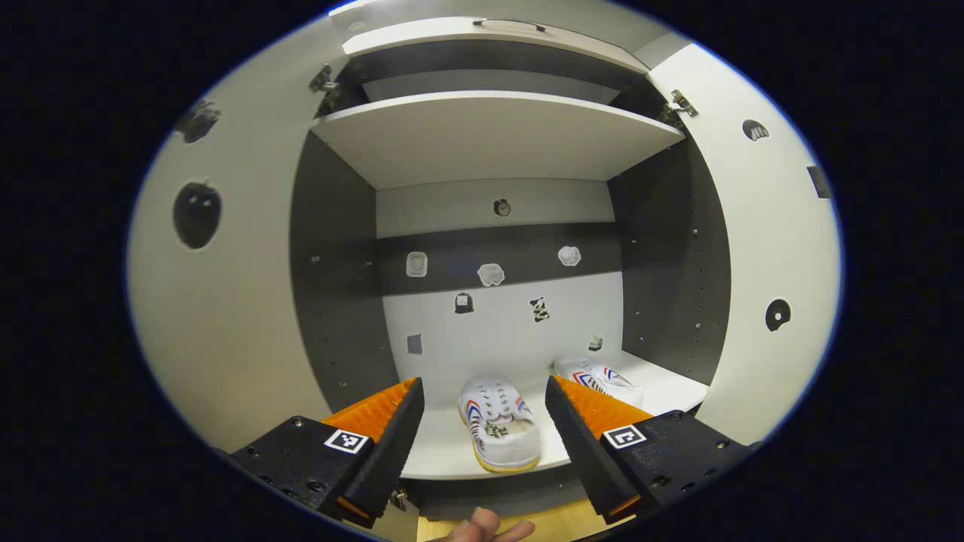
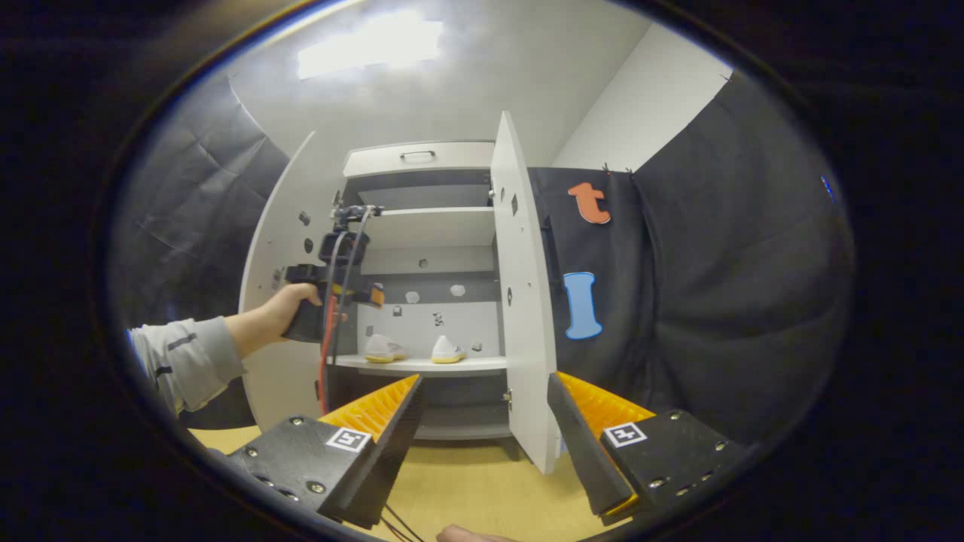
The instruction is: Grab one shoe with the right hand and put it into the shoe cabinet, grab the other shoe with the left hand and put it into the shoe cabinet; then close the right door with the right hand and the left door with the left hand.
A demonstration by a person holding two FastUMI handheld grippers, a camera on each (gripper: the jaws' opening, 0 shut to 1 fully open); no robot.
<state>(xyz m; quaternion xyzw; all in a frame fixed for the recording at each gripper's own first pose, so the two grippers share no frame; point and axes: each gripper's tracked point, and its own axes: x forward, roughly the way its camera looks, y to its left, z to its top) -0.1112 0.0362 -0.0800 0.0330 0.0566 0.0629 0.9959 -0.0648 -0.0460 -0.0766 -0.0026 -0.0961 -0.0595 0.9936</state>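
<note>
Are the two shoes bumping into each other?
Apart. In the right gripper view, bare shelf shows between the left shoe and the right shoe.

Both cabinet doors swung wide, right door point(image 2: 520, 301) edge-on between right gripper point(image 2: 486, 444) and shelf, two shoes point(image 1: 501, 421) (side by side) occupying the shelf point(image 1: 452, 452), bare space left of them

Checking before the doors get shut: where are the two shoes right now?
Both shoes sit side by side on the cabinet's lower shelf; in the left gripper view, one lies between the open left claw.
</note>
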